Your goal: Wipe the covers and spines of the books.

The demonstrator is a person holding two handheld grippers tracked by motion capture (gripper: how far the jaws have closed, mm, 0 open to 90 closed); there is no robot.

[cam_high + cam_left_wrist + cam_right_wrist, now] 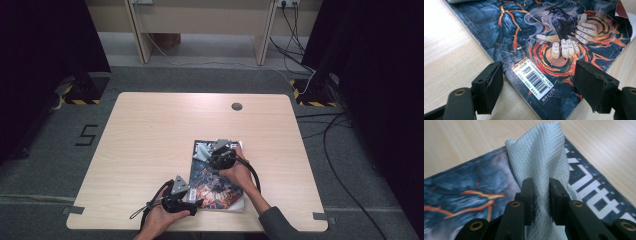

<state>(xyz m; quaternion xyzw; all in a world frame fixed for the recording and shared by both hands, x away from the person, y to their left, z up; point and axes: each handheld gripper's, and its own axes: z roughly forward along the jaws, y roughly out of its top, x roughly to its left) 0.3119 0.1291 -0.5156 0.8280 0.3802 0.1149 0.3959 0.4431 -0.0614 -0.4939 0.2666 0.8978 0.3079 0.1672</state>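
A magazine with a dark cover of lava cracks, a raven and pale hands lies on the wooden table near its front edge. In the right gripper view my right gripper is shut on a pale quilted cloth, which stands up over the magazine's far end by its white title letters. From above, that gripper sits on the cover's upper left part. My left gripper is open over the magazine's near corner, its jaws wide on either side of the barcode label. It lies at the cover's lower left.
A round cable hole sits near the table's far edge. The table's left half and far part are bare wood. Cables run over the grey floor to the right, and a wooden frame stands beyond the table.
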